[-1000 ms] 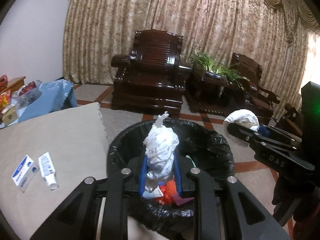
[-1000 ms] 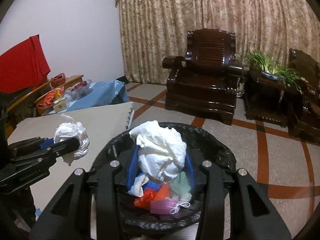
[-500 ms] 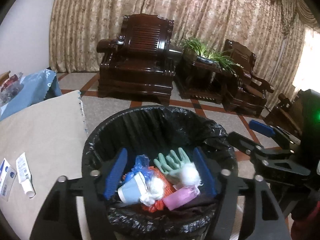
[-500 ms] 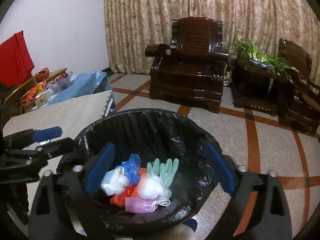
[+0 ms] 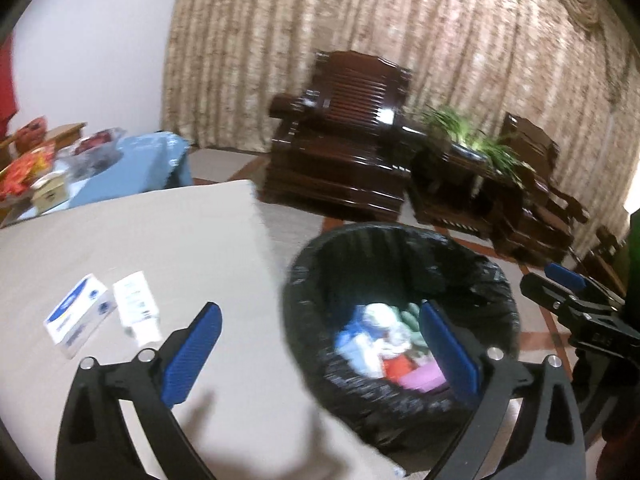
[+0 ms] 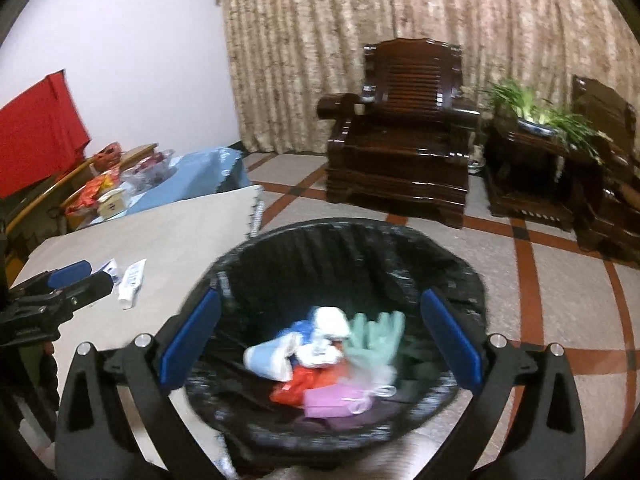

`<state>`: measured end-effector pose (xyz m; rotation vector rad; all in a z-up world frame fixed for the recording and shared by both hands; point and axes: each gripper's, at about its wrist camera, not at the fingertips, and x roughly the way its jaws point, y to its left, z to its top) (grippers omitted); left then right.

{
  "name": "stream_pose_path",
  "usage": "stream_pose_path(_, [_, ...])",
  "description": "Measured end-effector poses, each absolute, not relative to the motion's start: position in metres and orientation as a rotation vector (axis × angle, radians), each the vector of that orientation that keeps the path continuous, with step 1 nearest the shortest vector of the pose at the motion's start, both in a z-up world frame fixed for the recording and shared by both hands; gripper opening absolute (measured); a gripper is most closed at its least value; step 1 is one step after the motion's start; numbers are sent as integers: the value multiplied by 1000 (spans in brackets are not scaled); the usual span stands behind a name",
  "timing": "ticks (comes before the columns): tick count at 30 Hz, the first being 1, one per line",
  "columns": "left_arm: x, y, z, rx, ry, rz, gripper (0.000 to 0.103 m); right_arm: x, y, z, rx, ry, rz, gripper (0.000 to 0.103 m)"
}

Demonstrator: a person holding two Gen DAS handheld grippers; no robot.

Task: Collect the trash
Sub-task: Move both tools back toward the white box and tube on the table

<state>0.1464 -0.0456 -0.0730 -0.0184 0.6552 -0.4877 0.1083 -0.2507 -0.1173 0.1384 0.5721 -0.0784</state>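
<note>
Trash [image 6: 328, 356] has been dropped below the right tool [image 6: 320, 336]; both tools' jaws have just been opening, now wide and empty; tube [image 5: 136, 308] and box [image 5: 78, 314] left of left tool [image 5: 320, 344] remain.

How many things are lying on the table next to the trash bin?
2: a white and blue box near the left edge, and a white tube right beside it, closer to the black-lined bin. More could be hidden outside the pictures.
</note>
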Motion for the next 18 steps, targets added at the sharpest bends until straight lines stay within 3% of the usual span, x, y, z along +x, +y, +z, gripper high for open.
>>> stream_pose_path(18, [141,118,-98,-111,637,-181,97,174,-99,-110,1,582,186,98])
